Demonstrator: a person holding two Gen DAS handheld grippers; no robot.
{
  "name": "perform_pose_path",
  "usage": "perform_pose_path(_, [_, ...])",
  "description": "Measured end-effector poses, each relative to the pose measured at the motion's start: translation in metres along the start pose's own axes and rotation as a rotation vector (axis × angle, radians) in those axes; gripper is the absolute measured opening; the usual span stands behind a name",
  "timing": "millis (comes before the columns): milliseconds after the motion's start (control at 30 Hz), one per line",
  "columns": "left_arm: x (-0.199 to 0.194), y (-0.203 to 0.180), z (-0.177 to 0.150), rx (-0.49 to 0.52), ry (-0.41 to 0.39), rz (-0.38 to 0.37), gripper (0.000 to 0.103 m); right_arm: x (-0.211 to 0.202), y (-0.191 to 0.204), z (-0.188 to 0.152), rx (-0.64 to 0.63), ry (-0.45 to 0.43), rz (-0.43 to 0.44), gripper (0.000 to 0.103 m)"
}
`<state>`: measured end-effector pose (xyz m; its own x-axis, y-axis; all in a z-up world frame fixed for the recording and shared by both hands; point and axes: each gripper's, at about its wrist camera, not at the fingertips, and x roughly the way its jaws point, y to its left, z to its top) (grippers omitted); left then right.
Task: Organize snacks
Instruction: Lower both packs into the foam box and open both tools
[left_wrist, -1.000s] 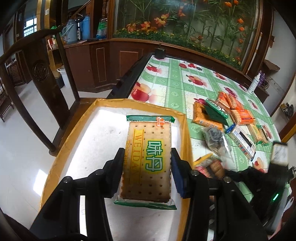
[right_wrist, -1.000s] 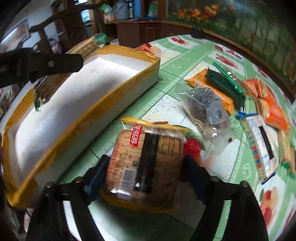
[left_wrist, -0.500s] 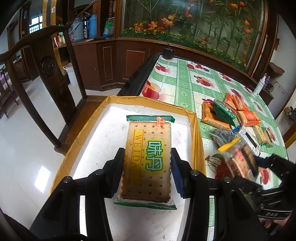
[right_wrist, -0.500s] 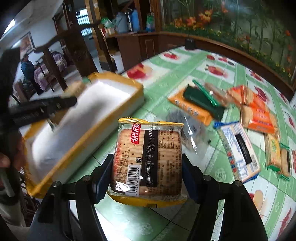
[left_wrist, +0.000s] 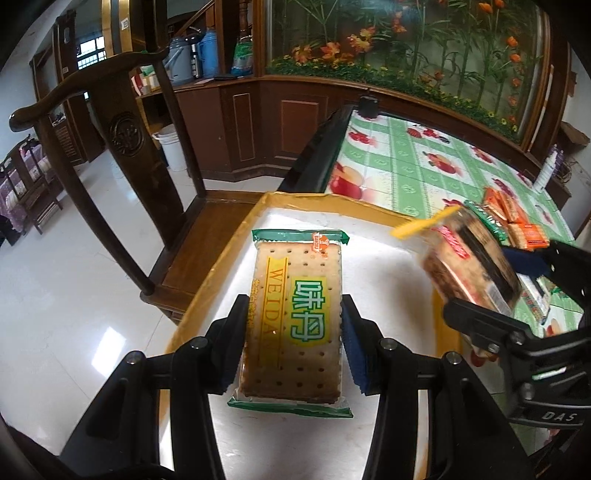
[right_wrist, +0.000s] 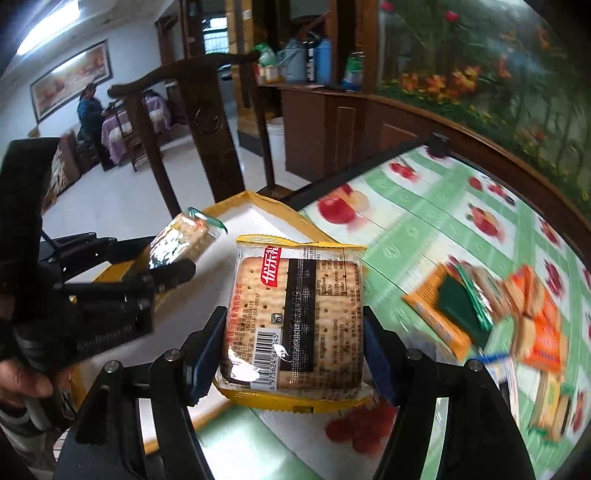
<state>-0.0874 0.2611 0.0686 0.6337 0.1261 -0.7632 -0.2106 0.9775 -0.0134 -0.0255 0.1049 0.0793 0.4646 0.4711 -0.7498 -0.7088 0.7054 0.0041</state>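
Each hand-held gripper clamped a biscuit packet, left (left_wrist: 293, 325) holding the green-wrapped packet (left_wrist: 295, 317), right (right_wrist: 293, 332) the yellow-wrapped packet (right_wrist: 295, 325), above the tray (left_wrist: 221, 266); crowding risked collision.

Between the left hand-held gripper (left_wrist: 293, 325)'s matt black plastic fingers sits a green-edged cracker packet (left_wrist: 295, 317) in glossy film. Below it, the yellow-taped white box (left_wrist: 229, 258) looks like matt foam, perhaps. Ahead stand a polished dark wooden chair (left_wrist: 122, 155) and the table (left_wrist: 424, 166)'s shiny fruit-print plastic cloth.
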Motion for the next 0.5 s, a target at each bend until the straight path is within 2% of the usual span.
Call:
perform_pose_path(400, [0.035, 0.017, 0.0, -0.018, 0.11, 0.087, 0.05, 0.059, 0.01, 0.018, -0.048, 0.104, 0.032, 0.069])
perform_pose_path(500, [0.042, 0.022, -0.001, -0.042, 0.139, 0.08, 0.052, 0.066, 0.011, 0.019, -0.056, 0.108, 0.025, 0.069])
